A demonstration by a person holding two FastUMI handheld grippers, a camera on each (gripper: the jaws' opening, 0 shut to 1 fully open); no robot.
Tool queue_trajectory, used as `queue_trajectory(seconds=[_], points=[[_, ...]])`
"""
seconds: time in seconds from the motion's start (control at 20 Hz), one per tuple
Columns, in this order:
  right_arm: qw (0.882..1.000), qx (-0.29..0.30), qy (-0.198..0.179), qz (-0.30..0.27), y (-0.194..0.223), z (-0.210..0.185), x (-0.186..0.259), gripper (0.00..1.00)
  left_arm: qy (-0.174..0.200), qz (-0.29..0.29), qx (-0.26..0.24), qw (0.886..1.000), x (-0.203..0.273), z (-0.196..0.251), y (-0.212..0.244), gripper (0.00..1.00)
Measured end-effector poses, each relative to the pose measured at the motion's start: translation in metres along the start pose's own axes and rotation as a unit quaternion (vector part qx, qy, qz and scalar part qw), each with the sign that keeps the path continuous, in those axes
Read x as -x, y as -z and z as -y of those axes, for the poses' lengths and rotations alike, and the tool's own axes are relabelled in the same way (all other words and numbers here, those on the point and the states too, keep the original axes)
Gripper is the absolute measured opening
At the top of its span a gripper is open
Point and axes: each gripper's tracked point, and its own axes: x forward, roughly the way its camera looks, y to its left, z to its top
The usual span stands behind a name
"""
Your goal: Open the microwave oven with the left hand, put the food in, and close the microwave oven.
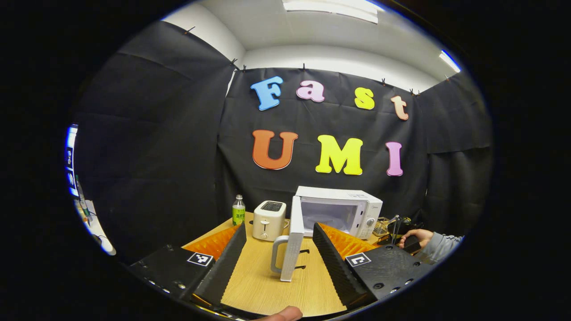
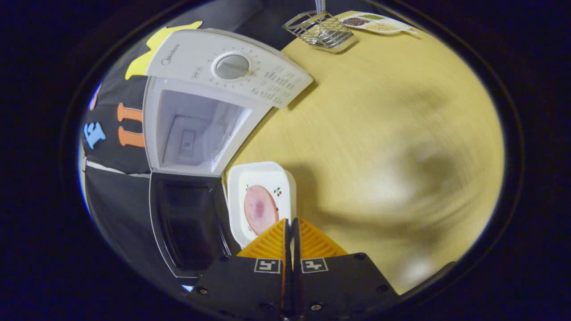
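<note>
Right gripper (image 2: 291, 223) pinches the food tray's (image 2: 261, 203) near rim at lower centre; we judge it light, rigid, tip-prone.

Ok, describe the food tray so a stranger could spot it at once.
Start at the white microwave on the wooden table, its door swung open. Just in front of the open cavity is a white rectangular tray, pinched at its edge by the right gripper. It alone carries a pink round slice.
</note>
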Motion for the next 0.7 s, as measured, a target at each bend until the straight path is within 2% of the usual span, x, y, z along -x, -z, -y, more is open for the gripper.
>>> queue_trajectory(seconds=[0.1,0.2,0.25,0.4,0.5,0.55,0.6,0.65,0.7], points=[[1.000,-0.008,0.000,0.024,-0.001,-0.021,-0.017,0.04,0.002,0.001,-0.003,1.000,0.002,-0.003,-0.001,0.92],[0.998,-0.028,-0.001,0.058,-0.007,-0.040,-0.029,0.00,0.013,0.003,-0.008,1.000,0.003,0.000,-0.001,0.92],[0.996,-0.045,-0.008,0.076,-0.010,-0.050,-0.034,0.04,0.017,0.006,-0.011,1.000,0.003,0.000,-0.002,0.92],[0.988,-0.105,-0.030,0.108,-0.019,-0.076,-0.051,0.04,0.023,0.015,-0.023,0.999,0.002,0.001,-0.005,0.92],[0.978,-0.144,-0.043,0.143,-0.033,-0.086,-0.060,0.04,0.026,0.017,-0.026,0.999,-0.001,0.001,-0.005,0.92],[0.969,-0.169,-0.049,0.173,-0.043,-0.090,-0.063,0.04,0.029,0.017,-0.025,0.999,-0.002,0.002,-0.003,0.92],[0.962,-0.183,-0.056,0.195,-0.051,-0.096,-0.066,0.04,0.033,0.017,-0.023,0.999,-0.003,0.004,-0.002,0.82],[0.958,-0.182,-0.064,0.212,-0.059,-0.104,-0.070,0.03,0.037,0.019,-0.019,0.999,-0.005,0.006,-0.001,0.92],[0.955,-0.180,-0.074,0.223,-0.066,-0.113,-0.075,0.00,0.037,0.018,-0.012,0.999,-0.008,0.005,0.001,0.92]])
